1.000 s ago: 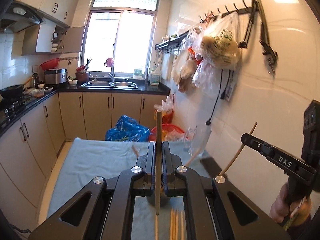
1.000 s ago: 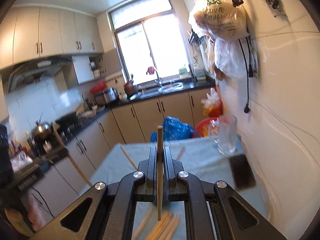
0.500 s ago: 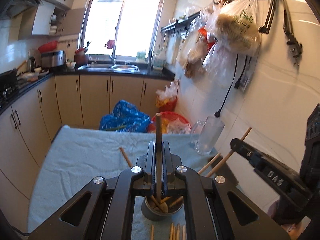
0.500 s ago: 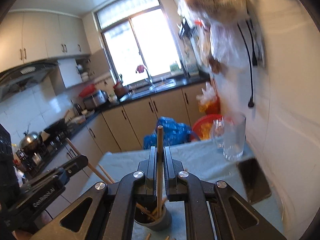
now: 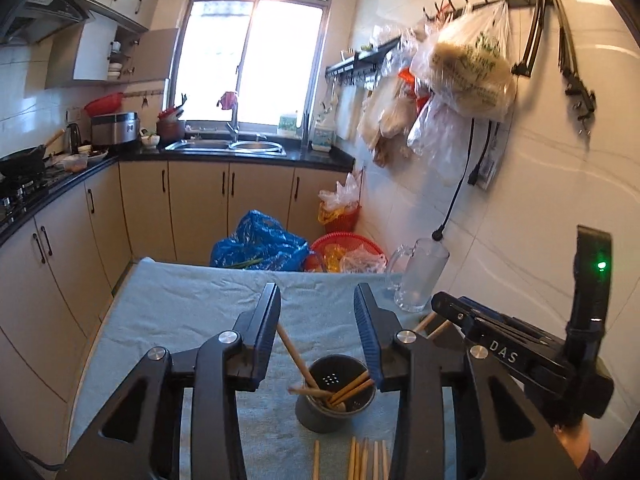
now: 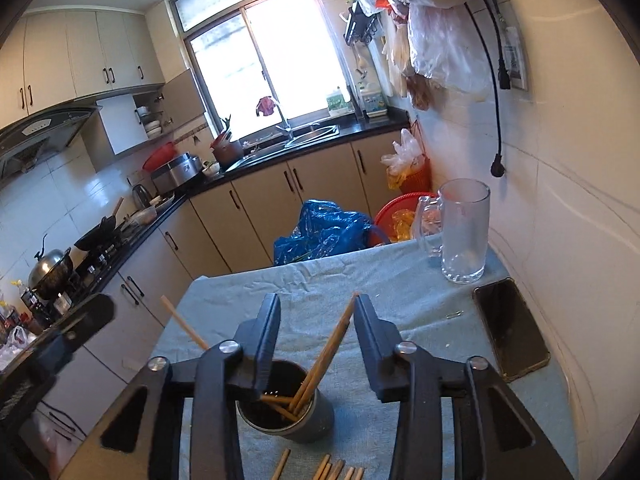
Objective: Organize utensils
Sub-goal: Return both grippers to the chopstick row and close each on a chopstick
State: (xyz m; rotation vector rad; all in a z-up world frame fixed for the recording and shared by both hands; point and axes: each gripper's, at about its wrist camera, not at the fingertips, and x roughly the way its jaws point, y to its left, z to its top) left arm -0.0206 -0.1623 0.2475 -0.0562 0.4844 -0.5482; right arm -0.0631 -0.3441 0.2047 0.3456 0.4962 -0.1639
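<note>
light: bright window (image 5: 256,60) daylight | glare: blown-out panes | edges: fisheye-warped, dark

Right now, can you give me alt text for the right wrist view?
The right hand-held gripper, jaws opening, hangs over a grey holder of chopsticks on a blue cloth. More chopsticks lie loose at the near edge, and a glass mug and phone sit right.
</note>
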